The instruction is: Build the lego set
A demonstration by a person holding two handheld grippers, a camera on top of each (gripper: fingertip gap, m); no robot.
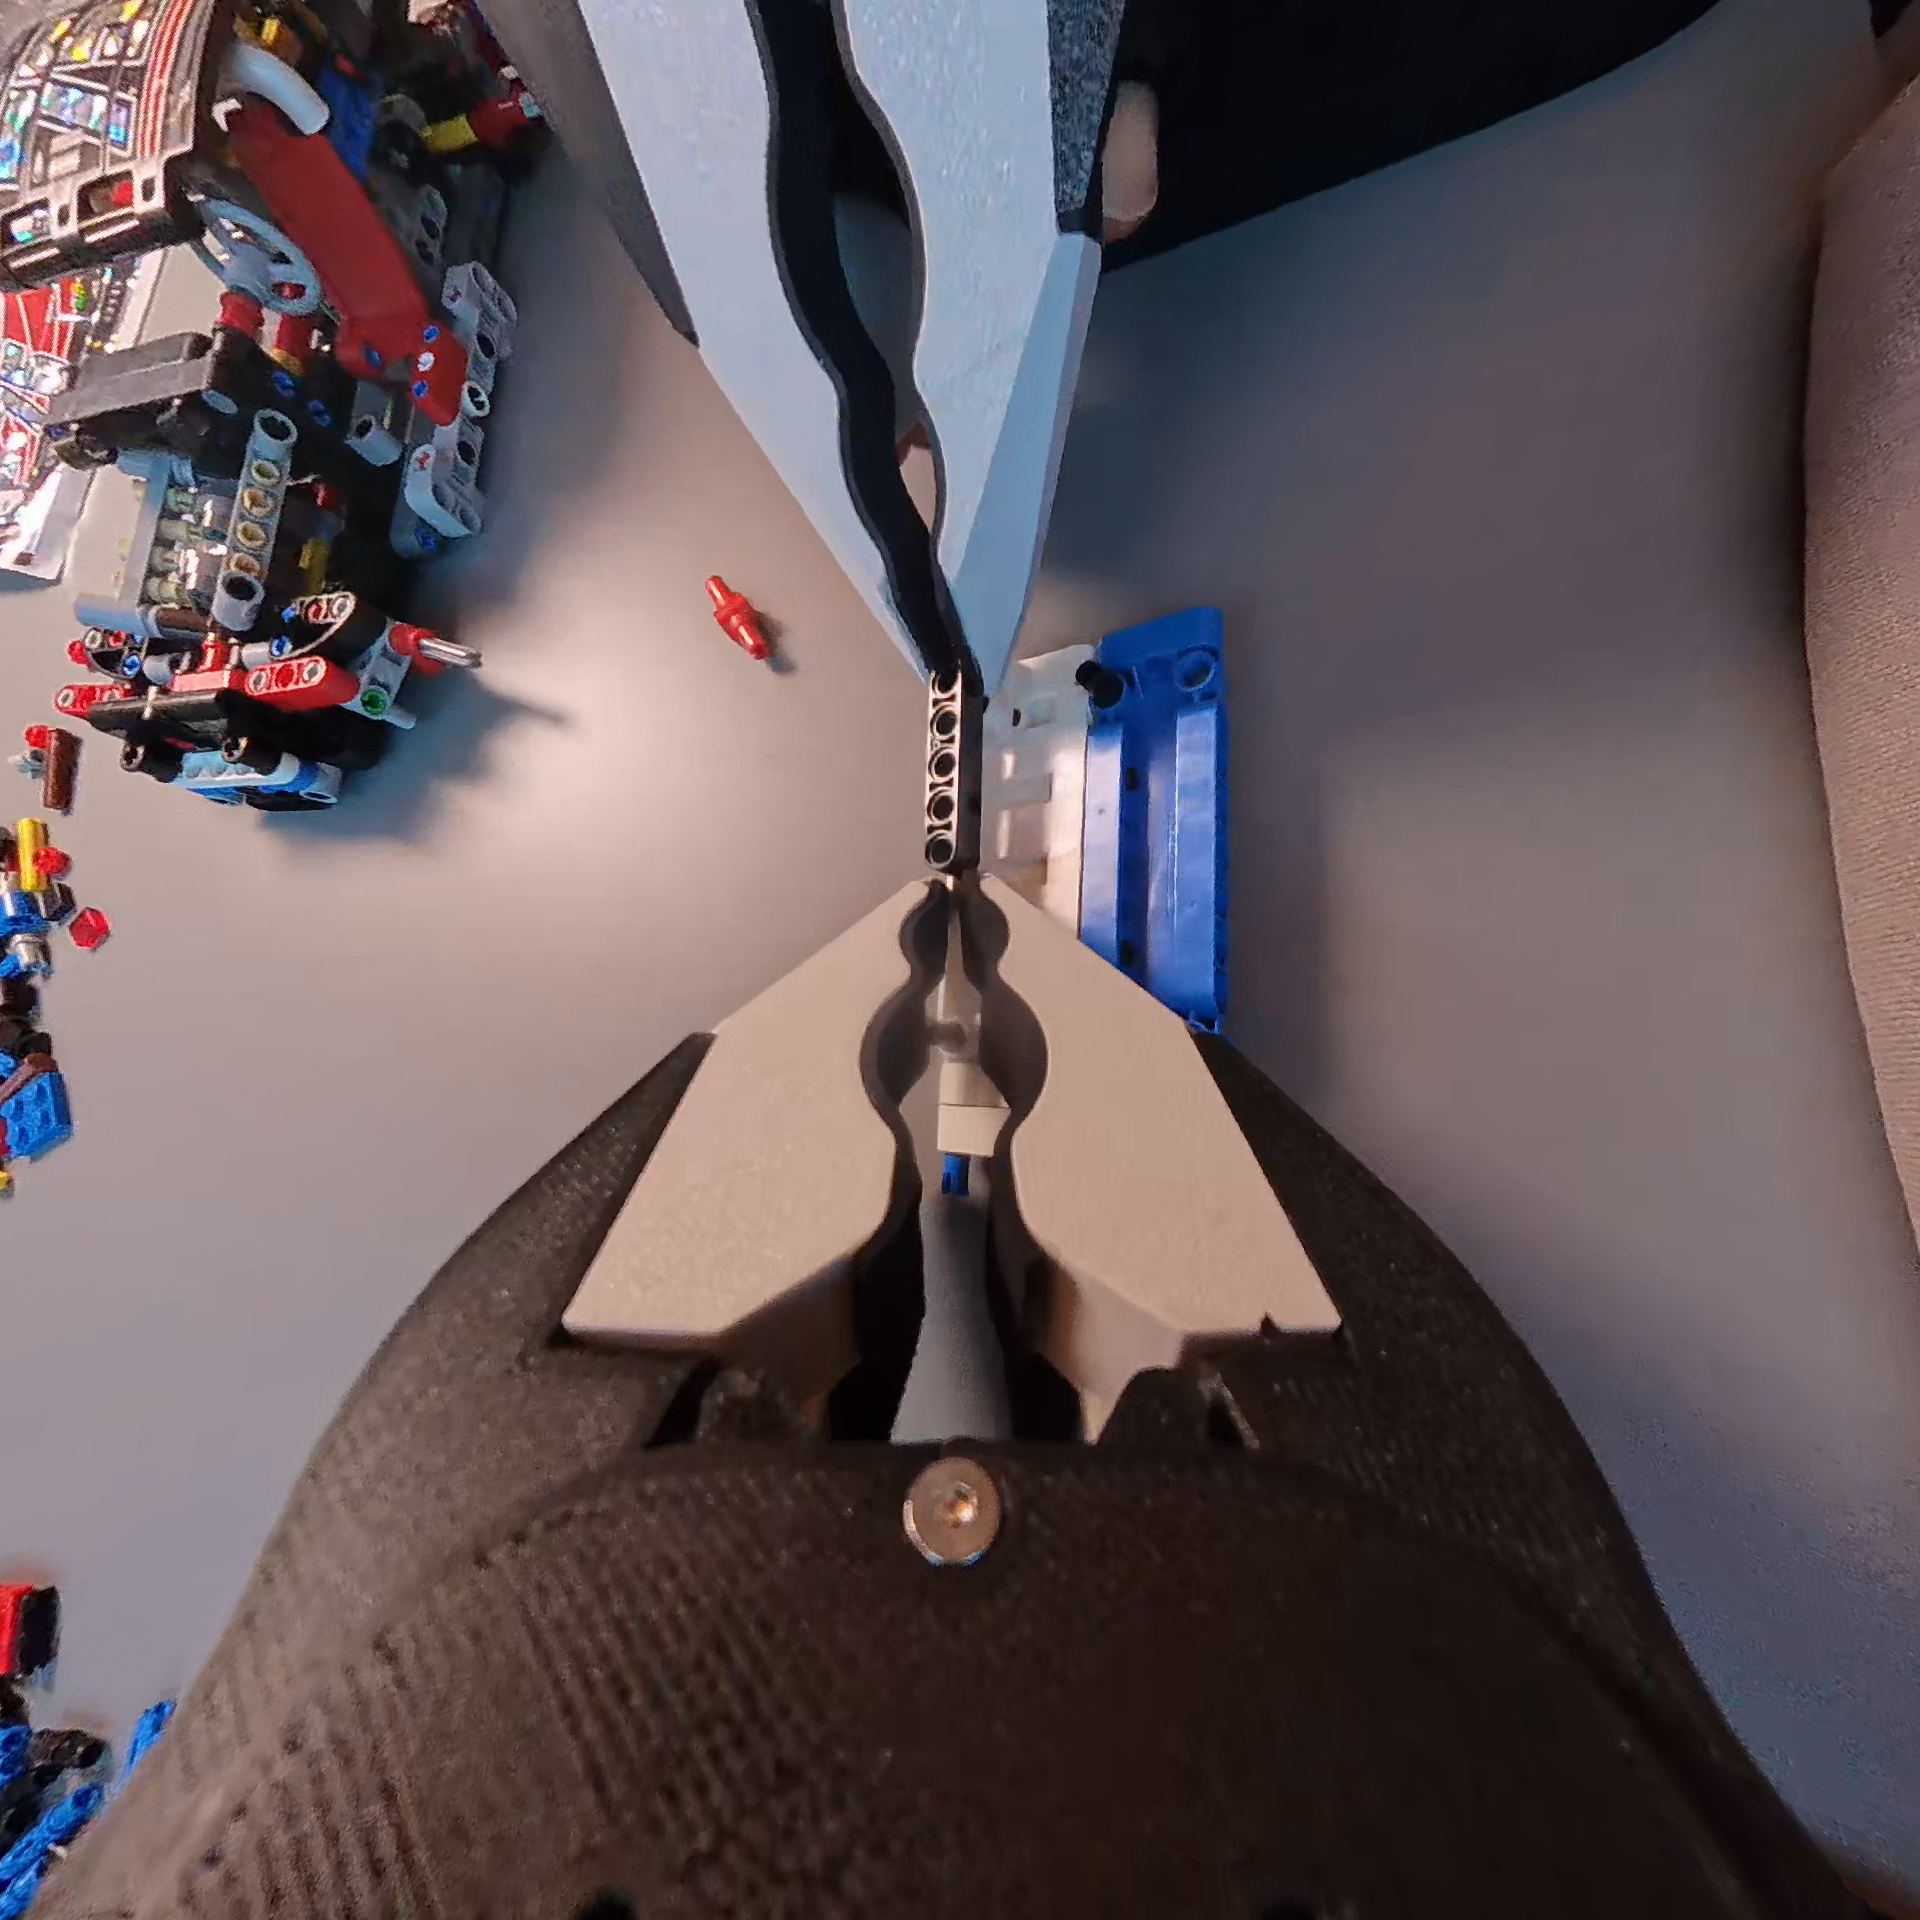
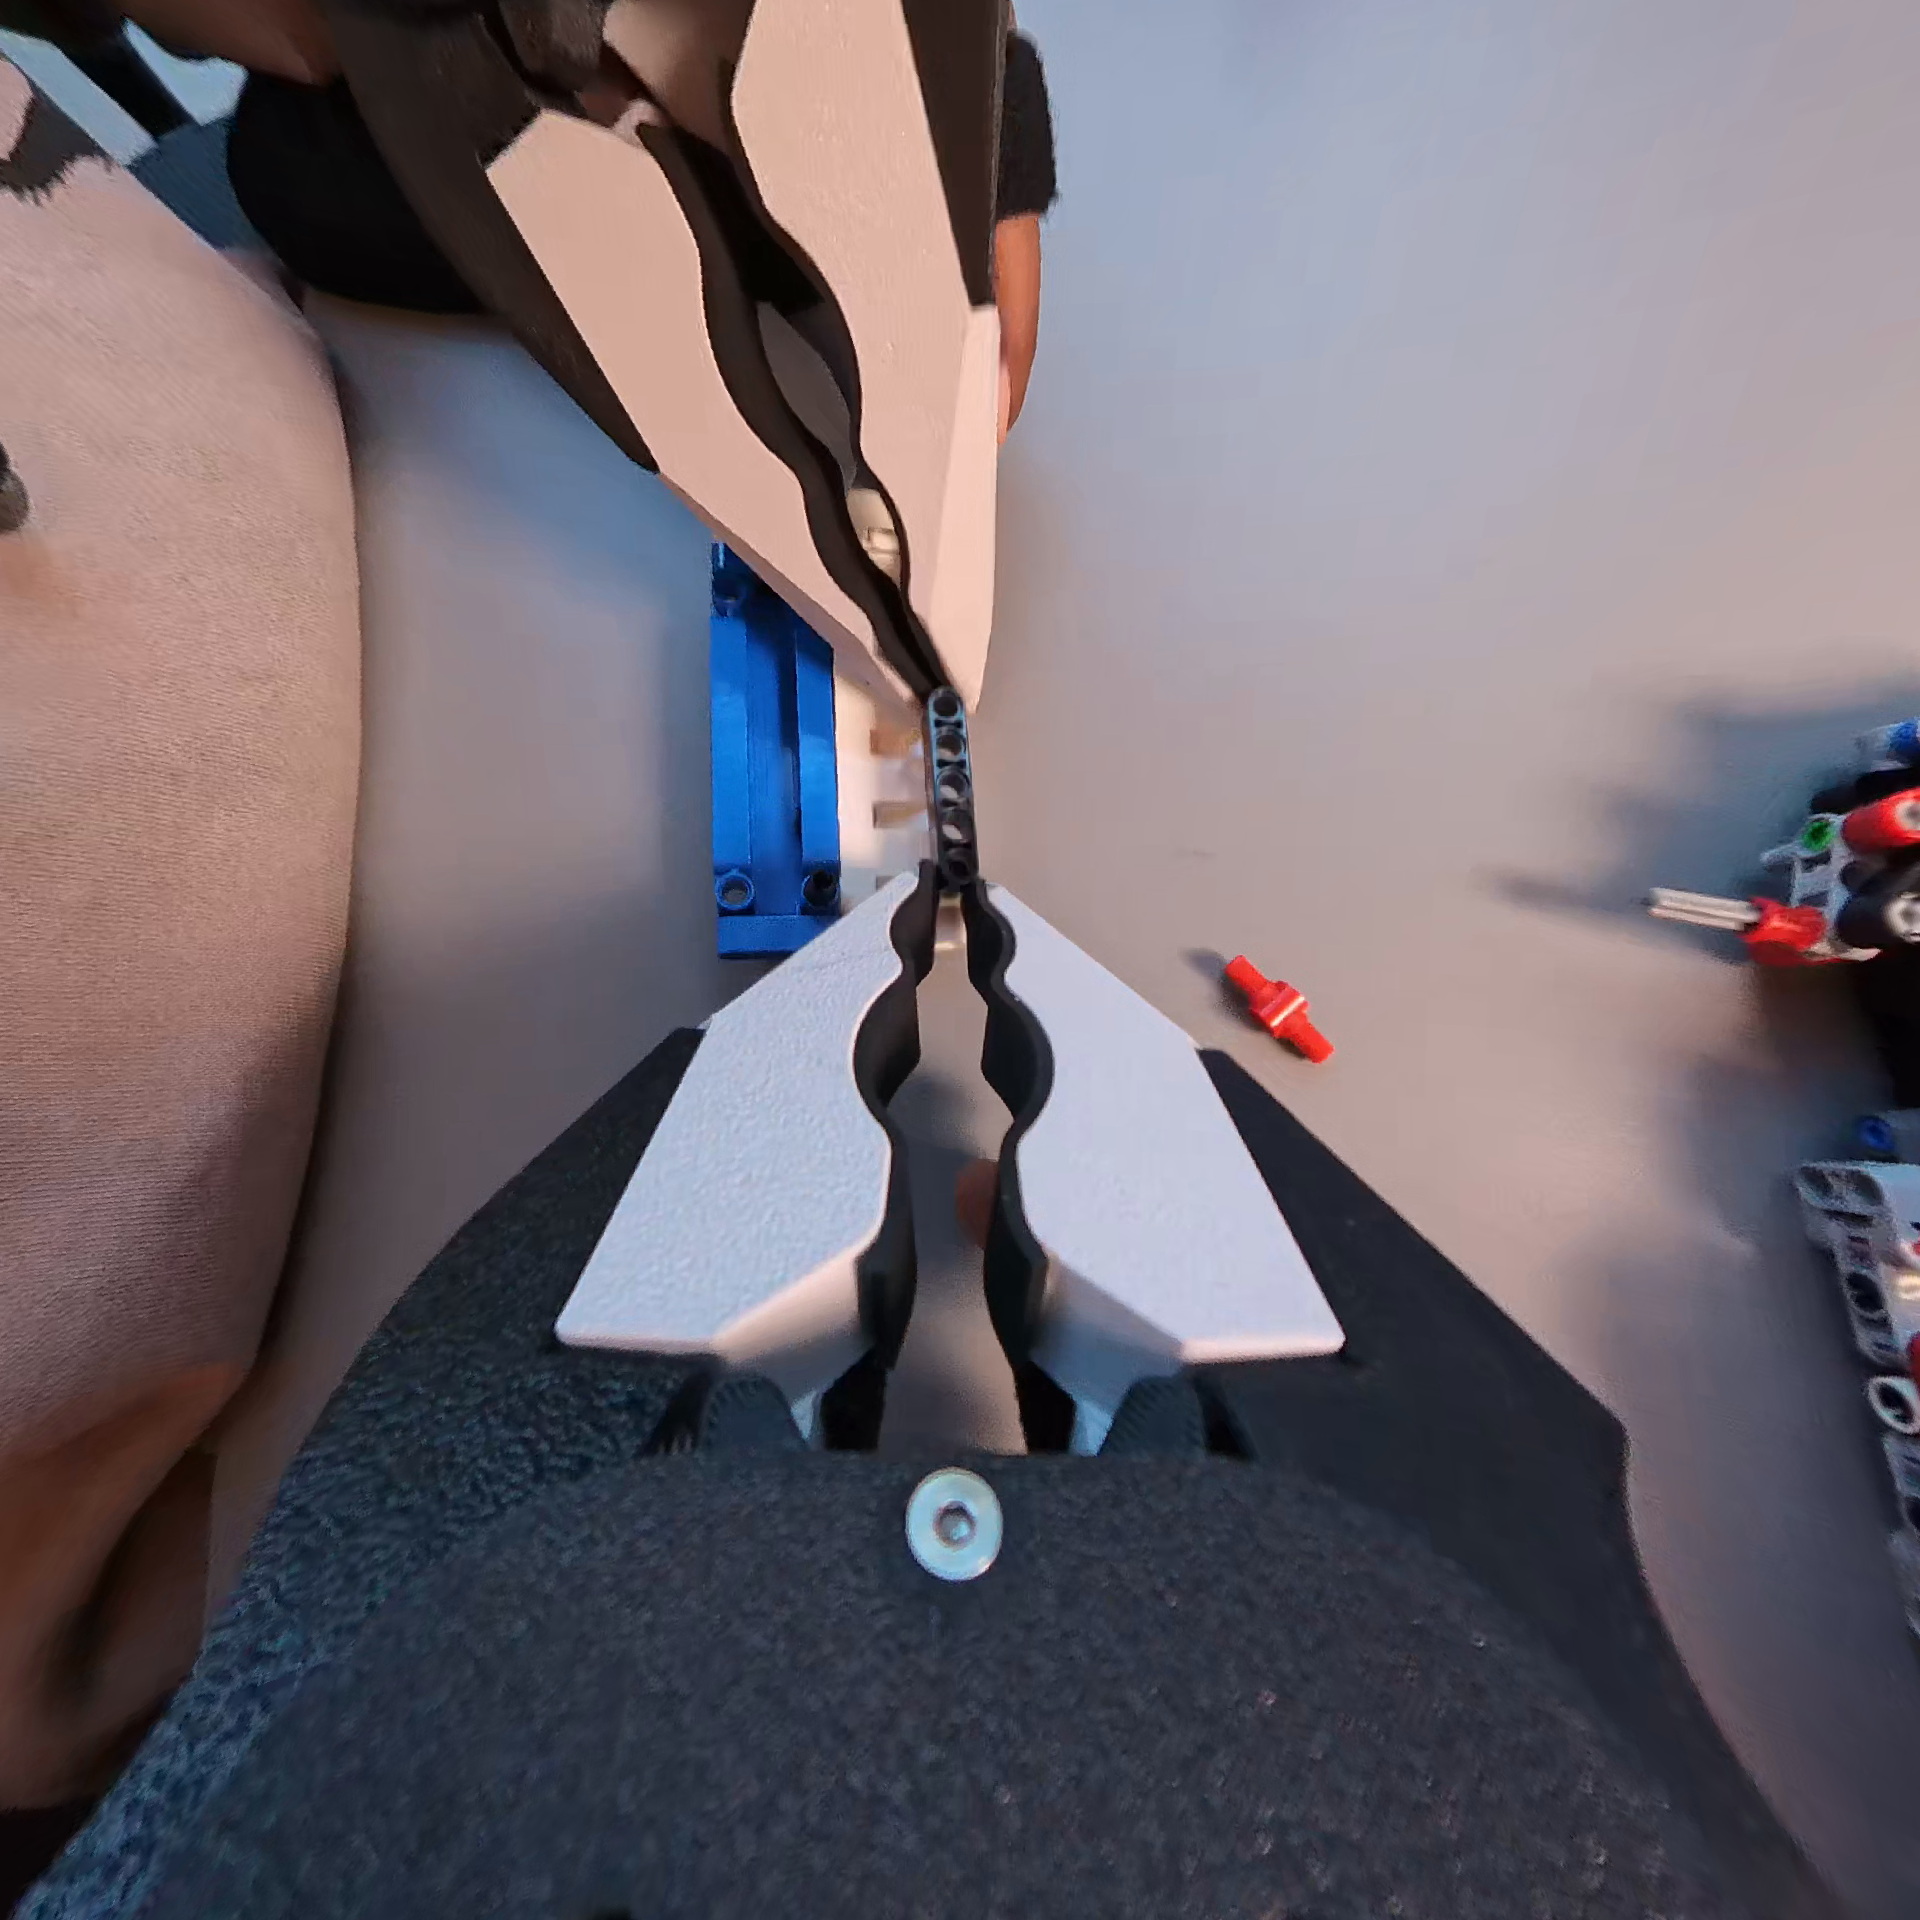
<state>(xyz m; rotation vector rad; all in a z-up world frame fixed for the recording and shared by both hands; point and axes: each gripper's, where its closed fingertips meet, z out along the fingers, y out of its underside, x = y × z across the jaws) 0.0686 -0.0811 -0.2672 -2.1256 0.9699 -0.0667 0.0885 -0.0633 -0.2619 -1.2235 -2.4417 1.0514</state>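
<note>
A black beam with holes (image 1: 951, 771) is held at both ends between the two grippers. My left gripper (image 1: 951, 883) is shut on its near end in the left wrist view; the right gripper enters from above there and pinches the far end. In the right wrist view my right gripper (image 2: 951, 883) is shut on the beam (image 2: 951, 781), with the left gripper coming down from above. Just behind the beam are a white piece (image 1: 1029, 769) and a long blue panel (image 1: 1153, 810), also in the right wrist view (image 2: 774, 779). Pale pieces (image 1: 961, 1117) show between my left fingers.
A red pin (image 1: 740, 618) lies loose on the grey table (image 1: 1455, 727), also in the right wrist view (image 2: 1278, 1008). A large part-built model (image 1: 260, 416) and loose bricks (image 1: 31, 987) sit at the left. A person's beige-clad leg (image 2: 156, 727) borders the table. Only a small space, under 4 cm, lies between the two pairs of fingers.
</note>
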